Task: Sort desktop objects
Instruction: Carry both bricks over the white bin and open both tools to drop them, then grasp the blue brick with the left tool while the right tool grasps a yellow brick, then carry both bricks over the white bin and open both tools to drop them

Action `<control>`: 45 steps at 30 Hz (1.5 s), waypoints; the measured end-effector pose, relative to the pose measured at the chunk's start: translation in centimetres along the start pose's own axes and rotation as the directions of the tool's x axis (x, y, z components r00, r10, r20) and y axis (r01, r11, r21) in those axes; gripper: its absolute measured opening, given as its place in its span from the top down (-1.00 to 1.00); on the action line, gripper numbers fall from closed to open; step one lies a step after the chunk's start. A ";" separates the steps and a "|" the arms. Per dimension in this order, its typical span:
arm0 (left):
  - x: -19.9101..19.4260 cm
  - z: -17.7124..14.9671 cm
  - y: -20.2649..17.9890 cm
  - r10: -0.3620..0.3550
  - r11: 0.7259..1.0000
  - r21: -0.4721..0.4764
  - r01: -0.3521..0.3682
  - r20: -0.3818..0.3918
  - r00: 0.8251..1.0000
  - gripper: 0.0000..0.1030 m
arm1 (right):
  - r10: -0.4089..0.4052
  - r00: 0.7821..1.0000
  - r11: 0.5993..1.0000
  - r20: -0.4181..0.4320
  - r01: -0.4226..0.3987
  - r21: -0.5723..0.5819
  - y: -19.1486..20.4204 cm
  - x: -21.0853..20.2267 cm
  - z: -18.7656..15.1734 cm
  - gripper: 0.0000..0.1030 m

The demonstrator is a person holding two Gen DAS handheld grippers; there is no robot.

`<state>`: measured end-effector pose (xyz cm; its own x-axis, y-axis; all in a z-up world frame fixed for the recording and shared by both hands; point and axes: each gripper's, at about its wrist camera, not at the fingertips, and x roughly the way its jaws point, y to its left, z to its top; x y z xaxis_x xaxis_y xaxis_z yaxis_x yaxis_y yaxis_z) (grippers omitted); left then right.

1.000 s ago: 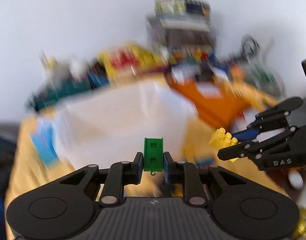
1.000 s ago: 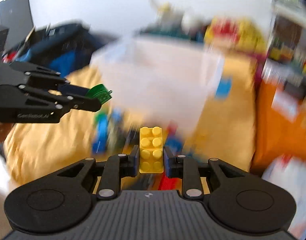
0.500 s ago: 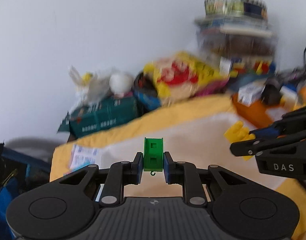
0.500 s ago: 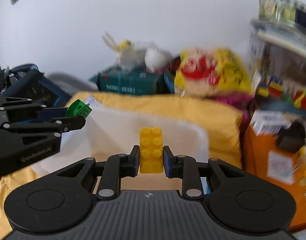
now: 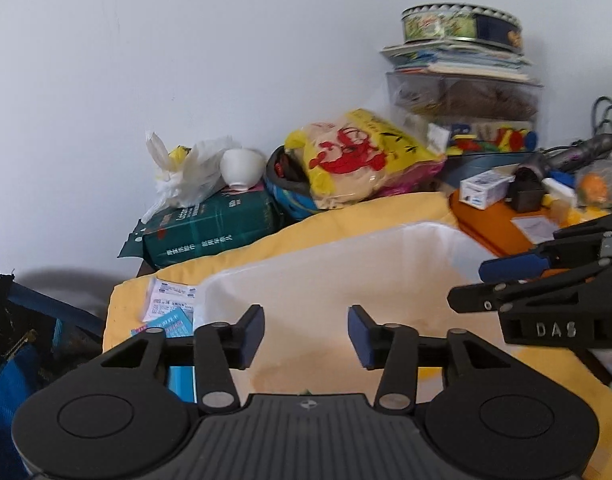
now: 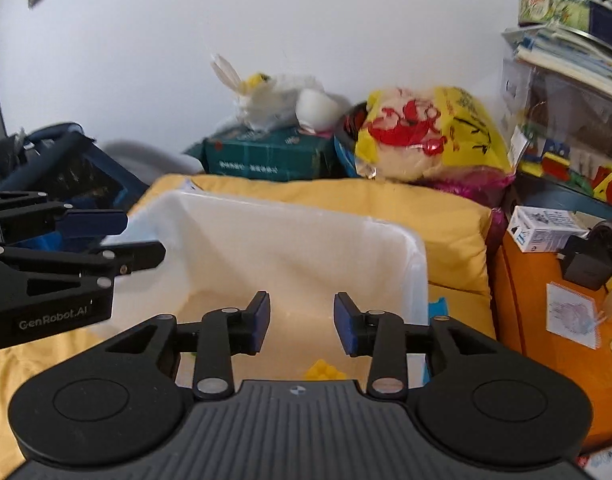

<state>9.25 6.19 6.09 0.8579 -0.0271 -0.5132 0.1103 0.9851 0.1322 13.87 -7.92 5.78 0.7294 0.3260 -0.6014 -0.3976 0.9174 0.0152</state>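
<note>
A: Yellow brick (image 6: 321, 370) loc?
B: In white bin (image 6: 386, 228), on its floor, just under right gripper (image 6: 301, 320), half hidden by gripper body. Long axis: can't tell.
A: Gripper state?
B: Right jaws just opened, nothing between. Left gripper (image 5: 305, 334) same, wider, empty, also over bin.
A: Green piece?
B: Only a green speck (image 5: 306, 391) at left gripper's body edge. Next pick lies outside bin, not in view.

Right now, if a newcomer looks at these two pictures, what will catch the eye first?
Probably the yellow bag with red print, lying at the back against the white wall, beside a green box with a white bowl on top. Nearer, both grippers, left and right, hang open and empty over a white bin on the yellow cloth; their jaws have just been opening.
</note>
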 end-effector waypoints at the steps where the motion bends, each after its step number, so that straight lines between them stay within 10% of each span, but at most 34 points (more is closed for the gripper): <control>1: -0.8 -0.5 -0.2 0.000 1.000 0.001 0.000 0.012 1.000 0.01 | 0.012 1.000 1.000 0.012 -0.012 0.001 0.0 -1.0 -0.4 0.23; 9: -4.7 -7.2 -2.4 -0.019 1.000 -0.025 0.018 -0.039 0.999 -0.26 | 0.034 0.999 0.999 0.029 -0.035 0.024 0.3 -5.1 -4.4 0.04; 19: -4.9 -14.8 -5.1 -0.121 0.992 -0.013 0.122 -0.262 0.957 -0.26 | 0.152 0.972 0.987 -0.177 -0.140 0.078 2.2 -6.0 -13.5 -0.08; 35: 0.5 -16.1 -4.9 -0.135 0.990 -0.071 0.119 -0.314 0.940 0.07 | 0.081 0.972 0.997 -0.222 -0.077 0.028 3.3 -4.7 -15.7 0.07; 45: -2.6 -16.8 -4.2 -0.226 0.974 -0.092 0.207 -0.329 0.917 0.11 | 0.092 0.978 0.995 -0.187 -0.098 -0.021 3.9 -2.2 -15.0 0.08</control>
<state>-1.89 5.02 -7.34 0.5962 -0.1915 -0.7797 0.2388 0.9695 -0.0555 2.38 -8.46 -4.79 0.5728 0.3611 -0.7359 -0.4789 0.8760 0.0571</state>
